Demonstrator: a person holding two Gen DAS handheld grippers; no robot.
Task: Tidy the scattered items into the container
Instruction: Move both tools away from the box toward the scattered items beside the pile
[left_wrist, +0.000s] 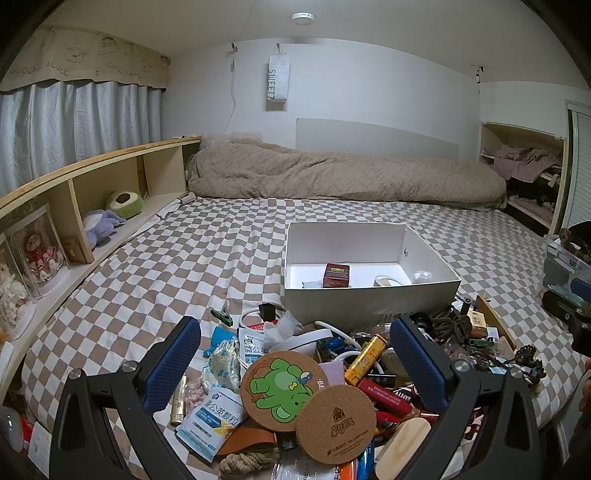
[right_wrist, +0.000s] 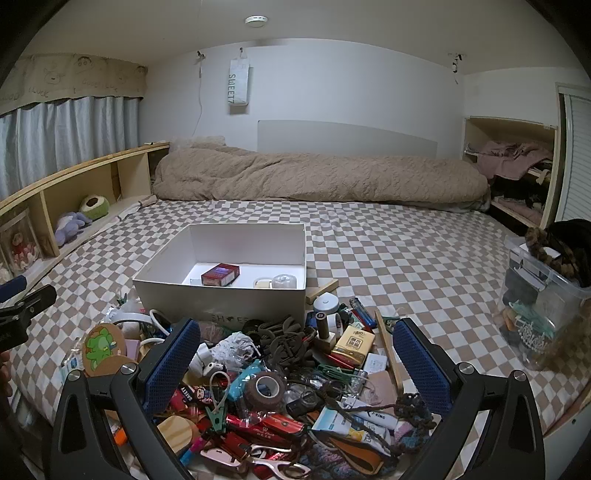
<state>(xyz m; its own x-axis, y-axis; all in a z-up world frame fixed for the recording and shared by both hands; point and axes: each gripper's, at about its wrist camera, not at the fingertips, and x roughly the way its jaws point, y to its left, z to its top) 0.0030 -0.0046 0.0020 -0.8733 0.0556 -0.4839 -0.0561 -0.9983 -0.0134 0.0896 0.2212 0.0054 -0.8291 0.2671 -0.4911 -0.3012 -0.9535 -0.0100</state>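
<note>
On the checkered bed (left_wrist: 184, 258), messy pile (right_wrist: 295, 387) half buried, white box (left_wrist: 369, 295) contents barely readable, left claw (left_wrist: 295, 365) and right claw (right_wrist: 295, 365) both wide, holding nothing

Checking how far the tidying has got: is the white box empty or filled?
Nearly empty: the white box holds a red carton and two or three small items; its floor shows.
</note>
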